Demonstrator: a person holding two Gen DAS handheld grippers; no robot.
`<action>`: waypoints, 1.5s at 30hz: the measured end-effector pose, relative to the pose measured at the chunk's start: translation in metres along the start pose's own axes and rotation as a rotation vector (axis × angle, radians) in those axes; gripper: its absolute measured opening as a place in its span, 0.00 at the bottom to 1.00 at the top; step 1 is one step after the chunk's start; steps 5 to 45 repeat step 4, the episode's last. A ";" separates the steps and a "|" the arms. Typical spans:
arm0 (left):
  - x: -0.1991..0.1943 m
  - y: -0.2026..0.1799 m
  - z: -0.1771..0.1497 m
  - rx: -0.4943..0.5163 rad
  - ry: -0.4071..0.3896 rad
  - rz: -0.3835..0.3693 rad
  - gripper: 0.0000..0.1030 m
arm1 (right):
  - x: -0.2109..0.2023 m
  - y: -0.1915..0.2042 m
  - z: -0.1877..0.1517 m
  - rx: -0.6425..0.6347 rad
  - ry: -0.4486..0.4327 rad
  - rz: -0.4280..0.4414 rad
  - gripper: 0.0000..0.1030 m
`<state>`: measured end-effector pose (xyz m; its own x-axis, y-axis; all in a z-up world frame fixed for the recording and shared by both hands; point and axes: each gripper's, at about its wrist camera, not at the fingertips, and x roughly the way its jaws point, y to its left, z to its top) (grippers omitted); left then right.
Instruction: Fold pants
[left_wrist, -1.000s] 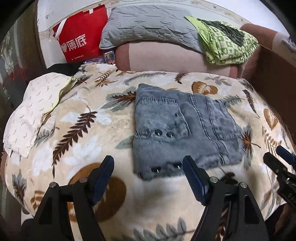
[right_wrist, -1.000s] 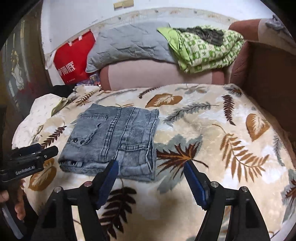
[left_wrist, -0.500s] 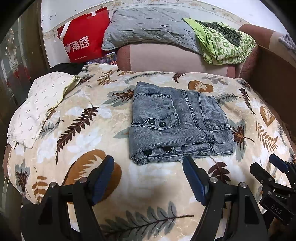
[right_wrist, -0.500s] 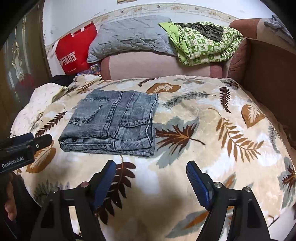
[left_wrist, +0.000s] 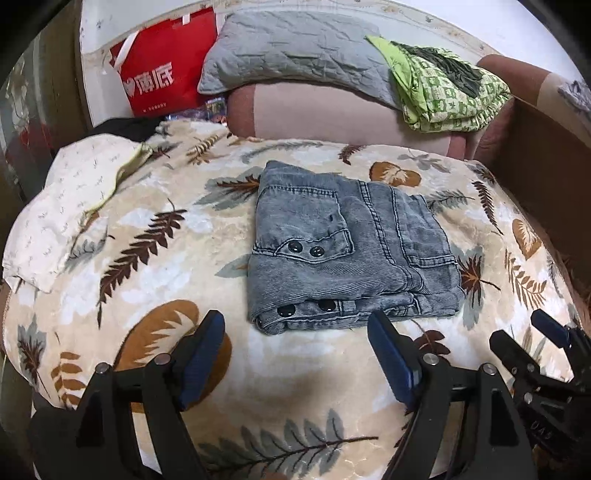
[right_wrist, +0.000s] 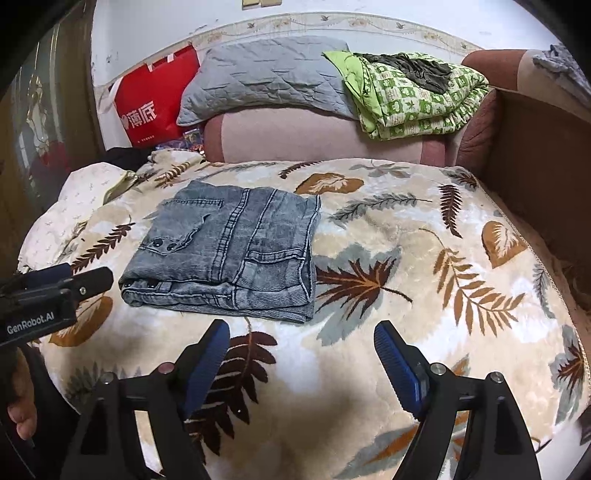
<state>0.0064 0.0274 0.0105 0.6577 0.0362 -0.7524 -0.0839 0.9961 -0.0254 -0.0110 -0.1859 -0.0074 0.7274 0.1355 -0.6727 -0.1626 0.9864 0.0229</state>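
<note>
The grey denim pants (left_wrist: 351, 251) lie folded into a compact rectangle on the leaf-patterned blanket (left_wrist: 155, 266), waistband buttons facing me. My left gripper (left_wrist: 295, 332) hovers just short of their near edge, its jaws opening with nothing between them. In the right wrist view the pants (right_wrist: 229, 254) sit to the upper left. My right gripper (right_wrist: 301, 332) stands open over bare blanket, near their right front corner, holding nothing. Each gripper shows in the other's view: the right gripper (left_wrist: 535, 343) at the right edge, the left gripper (right_wrist: 55, 291) at the left edge.
A pink headboard cushion (left_wrist: 325, 114) runs along the back, with a grey pillow (left_wrist: 295, 55) and a green patterned quilt (left_wrist: 443, 88) on top. A red bag (left_wrist: 162, 85) leans at the back left. A white pillow (left_wrist: 62, 206) lies left; a brown sofa arm (right_wrist: 535, 155) bounds the right.
Both grippers have drawn back slightly from the pants, so the pants now sit farther beyond the fingertips. The jaws of both stand a little wider. The pants have not moved.
</note>
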 end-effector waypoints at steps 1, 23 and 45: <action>0.000 0.001 0.002 -0.010 -0.004 -0.008 0.89 | 0.000 0.001 0.000 -0.006 0.001 -0.002 0.81; -0.001 0.000 0.007 -0.002 -0.026 0.000 0.94 | 0.001 0.002 0.003 -0.007 0.000 -0.006 0.81; -0.001 0.000 0.007 -0.002 -0.026 0.000 0.94 | 0.001 0.002 0.003 -0.007 0.000 -0.006 0.81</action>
